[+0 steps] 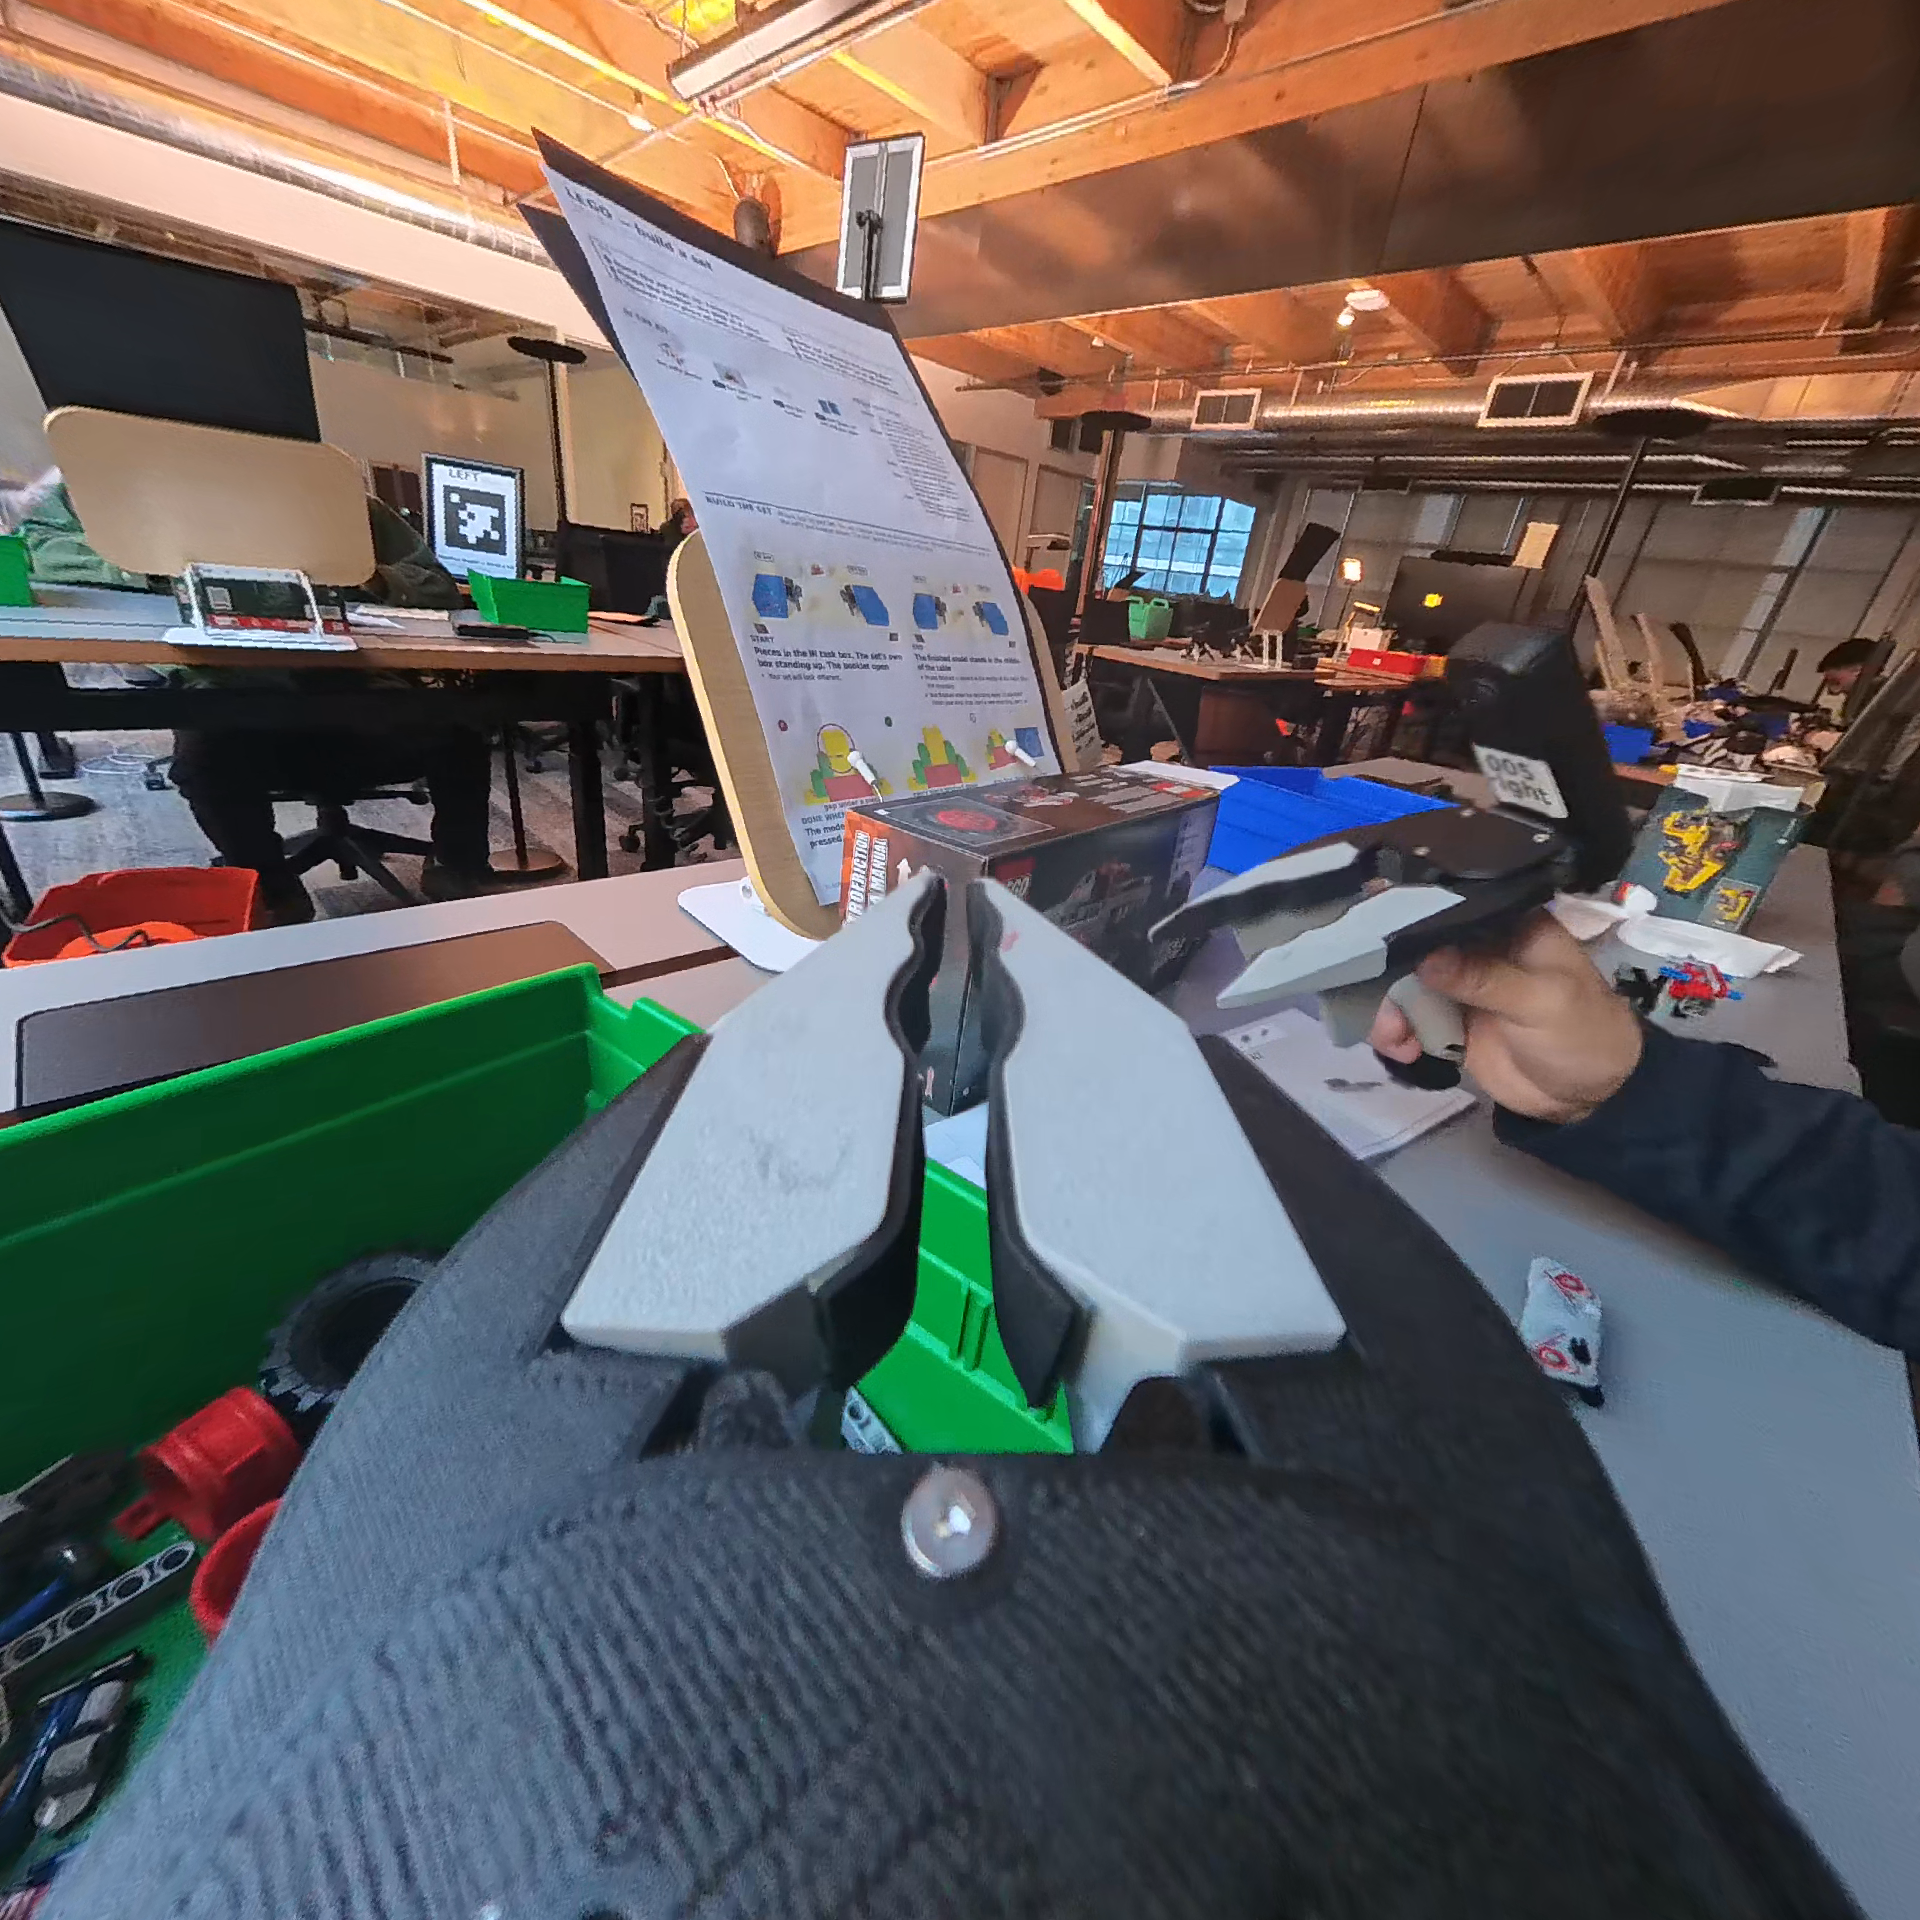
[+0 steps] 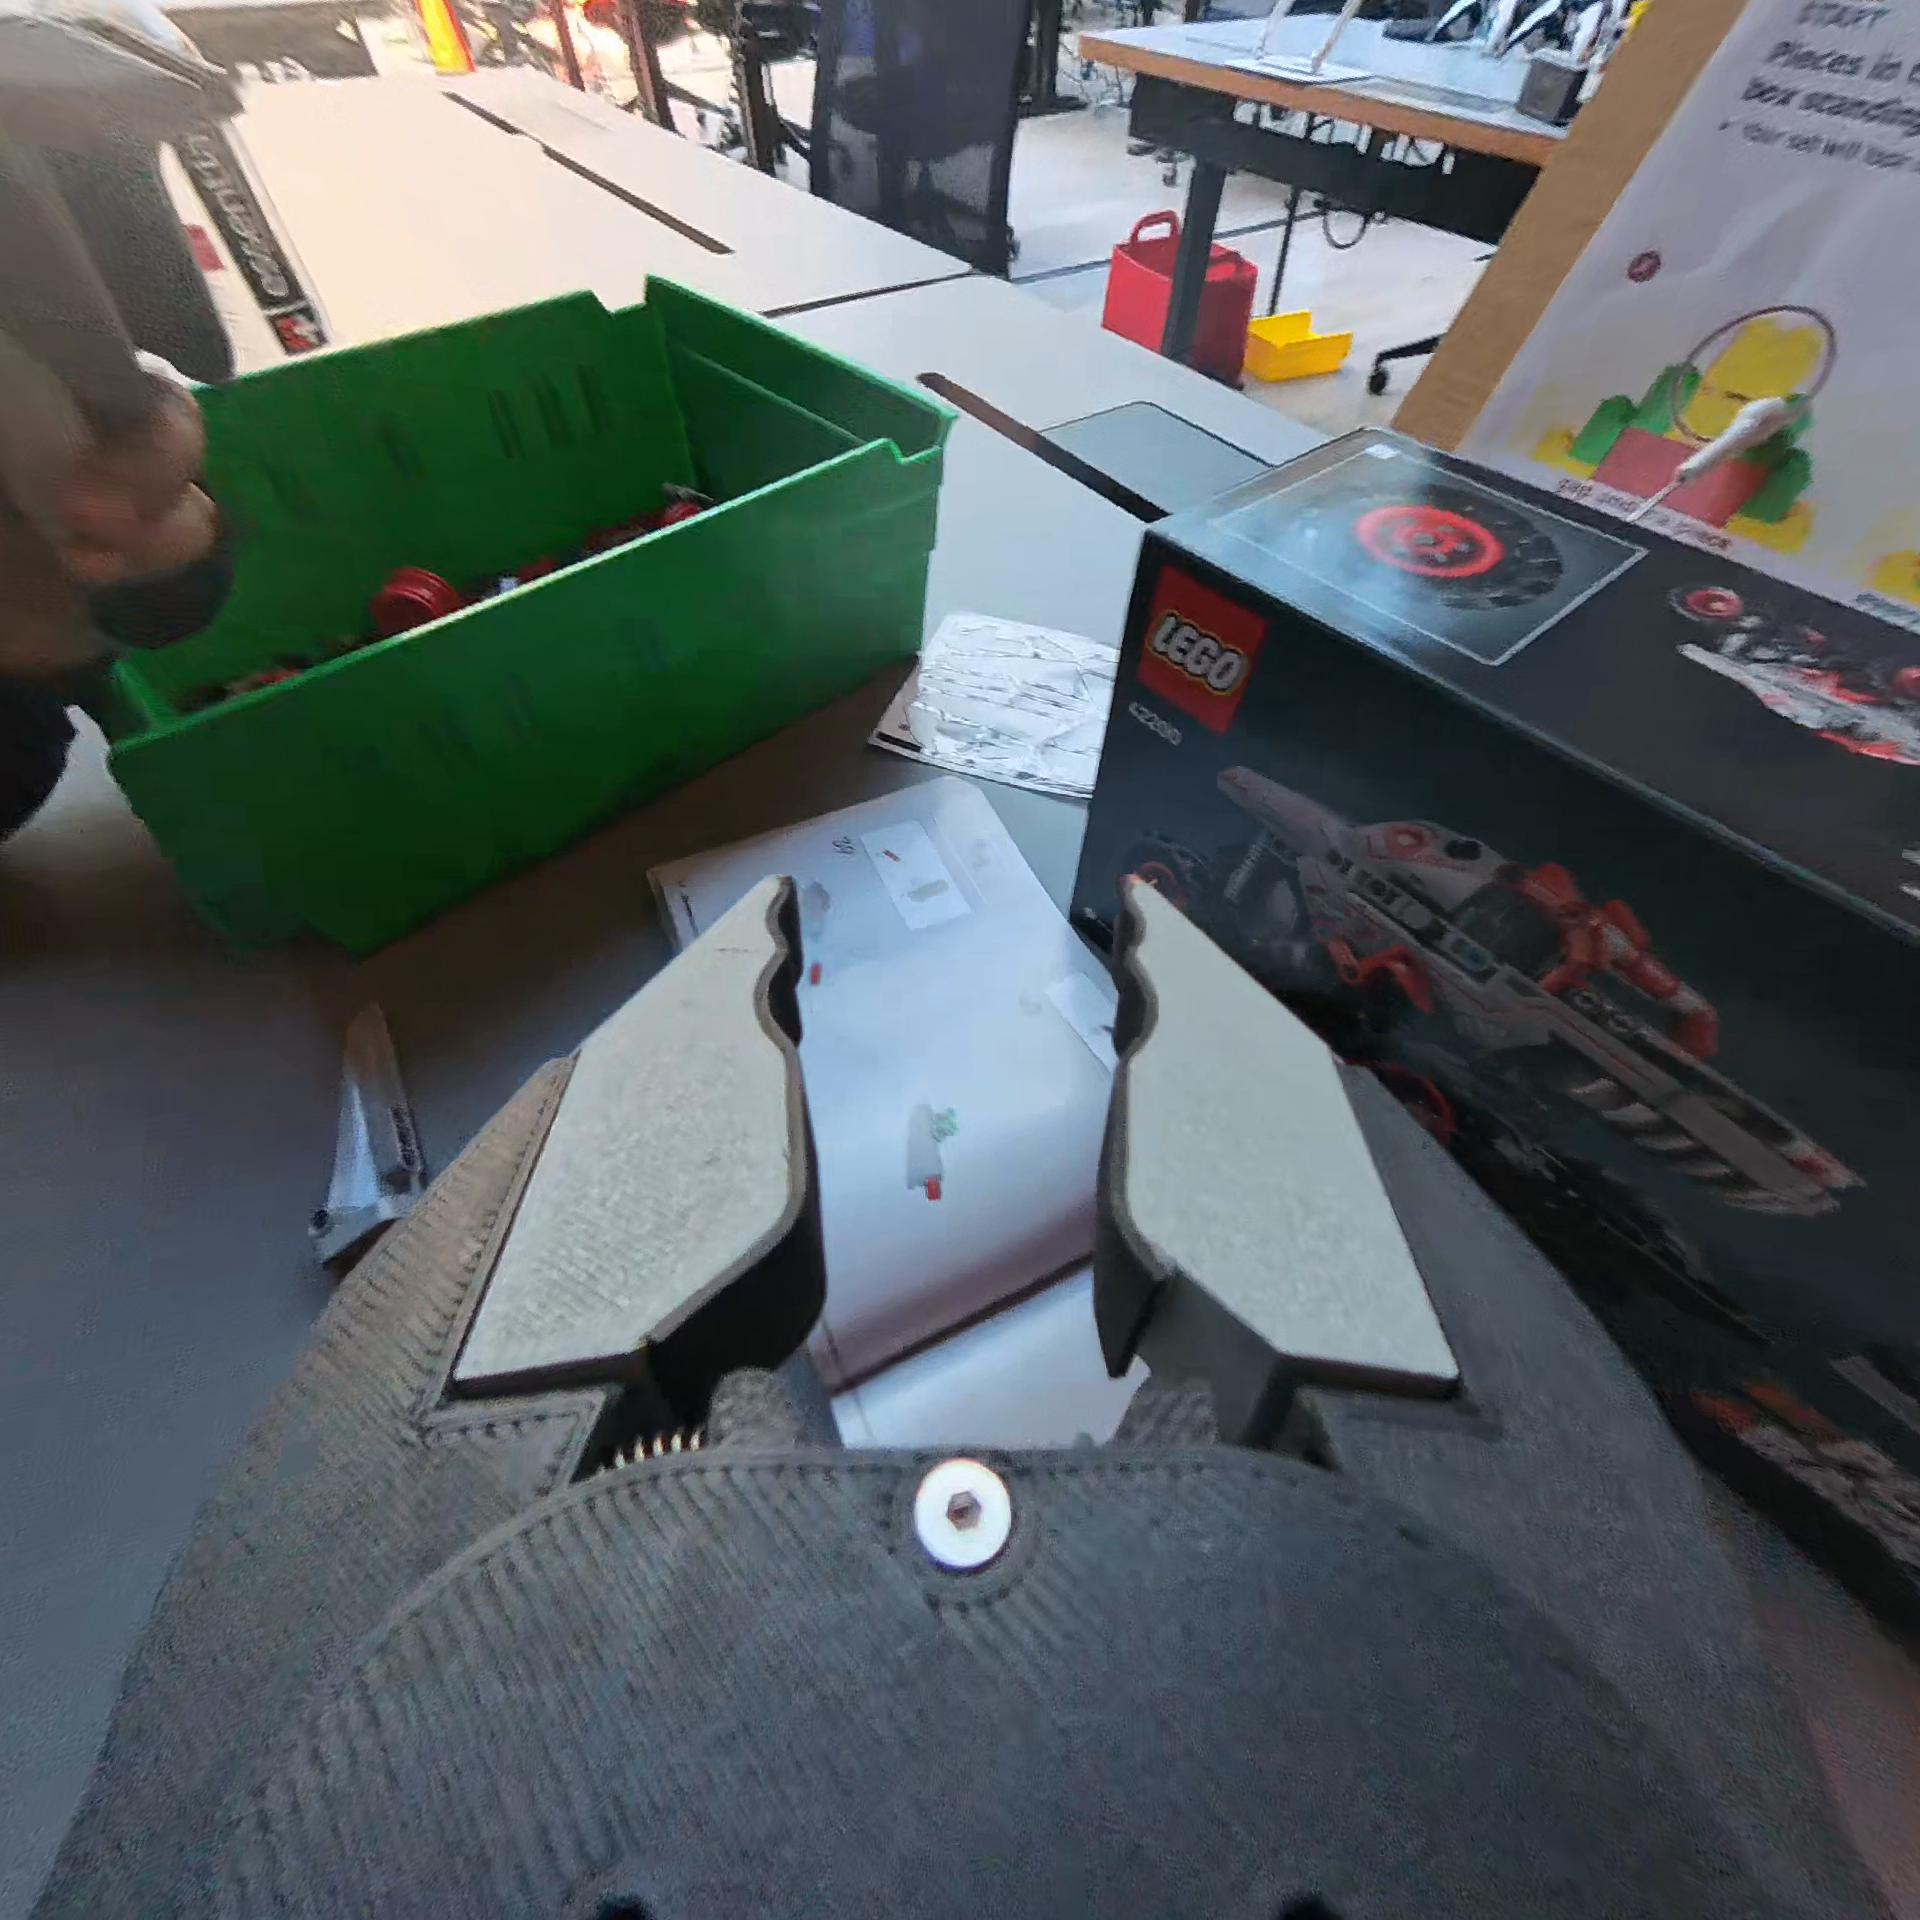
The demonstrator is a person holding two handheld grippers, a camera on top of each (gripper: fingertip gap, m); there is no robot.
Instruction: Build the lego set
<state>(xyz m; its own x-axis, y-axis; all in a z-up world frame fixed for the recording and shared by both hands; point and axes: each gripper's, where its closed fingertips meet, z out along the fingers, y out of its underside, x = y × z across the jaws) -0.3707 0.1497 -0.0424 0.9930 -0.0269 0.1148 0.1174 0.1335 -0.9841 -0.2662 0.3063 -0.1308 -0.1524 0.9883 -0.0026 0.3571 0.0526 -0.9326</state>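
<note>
Bright, fisheye warp, blurry edges, glare.

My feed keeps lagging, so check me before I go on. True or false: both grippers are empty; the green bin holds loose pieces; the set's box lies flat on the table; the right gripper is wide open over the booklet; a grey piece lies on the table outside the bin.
1. Both grippers are empty. True: nothing sits between the fingers of the left gripper or the right gripper.
2. The green bin holds loose pieces. True: red and dark parts show inside.
3. The set's box lies flat. False: it stands up on the table.
4. The right gripper is wide open over the booklet. True.
5. A grey piece lies outside the bin. True: it rests on the table left of the booklet.
</note>
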